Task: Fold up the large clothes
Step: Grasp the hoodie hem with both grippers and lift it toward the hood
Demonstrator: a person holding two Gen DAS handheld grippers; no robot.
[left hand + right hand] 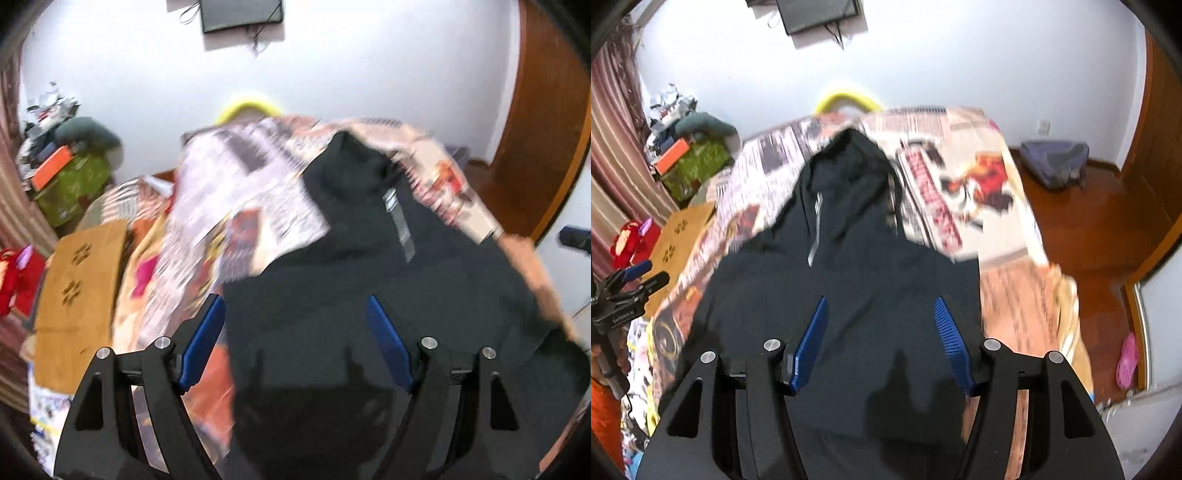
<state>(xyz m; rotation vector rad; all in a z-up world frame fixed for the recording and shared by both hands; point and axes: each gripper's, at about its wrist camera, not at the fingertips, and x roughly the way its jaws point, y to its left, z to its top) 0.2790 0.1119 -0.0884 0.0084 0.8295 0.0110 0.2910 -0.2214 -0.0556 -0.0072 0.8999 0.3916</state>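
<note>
In the left wrist view, the left tool [295, 341] is open: its two blue fingers [205, 343] stand wide apart and nothing is between them. It hangs above the near part of a black hoodie [369, 295]. The picture is blurred, so I cannot tell if the fingers touch the cloth.

In the right wrist view, the right tool [881, 341] is open too, with its blue fingers [809, 345] spread and empty, above the lower body of the same black hoodie [857, 280]. At the left edge of this view the left tool [641, 275] shows again, beside the bed and apart from the hoodie.

The hoodie lies spread on the bed [960, 177], which has a cover printed with newspaper patterns. Its hem is nearest to the tools and its hood [853, 155] points to the far end of the bed. A pale strip runs down the fabric below the hood.

Left of the bed is a brown cardboard piece [683, 229] and a red toy [628, 243]. Farther away stands a pile of things with a green cloth [694, 166]. Right of the bed, a grey bag [1052, 162] lies on the wooden floor [1089, 229], and a pink slipper [1126, 360] is near the door frame. Behind the bed a yellow curved thing [846, 98] is against the white wall [960, 55], and high up hangs a dark screen [816, 13].
</note>
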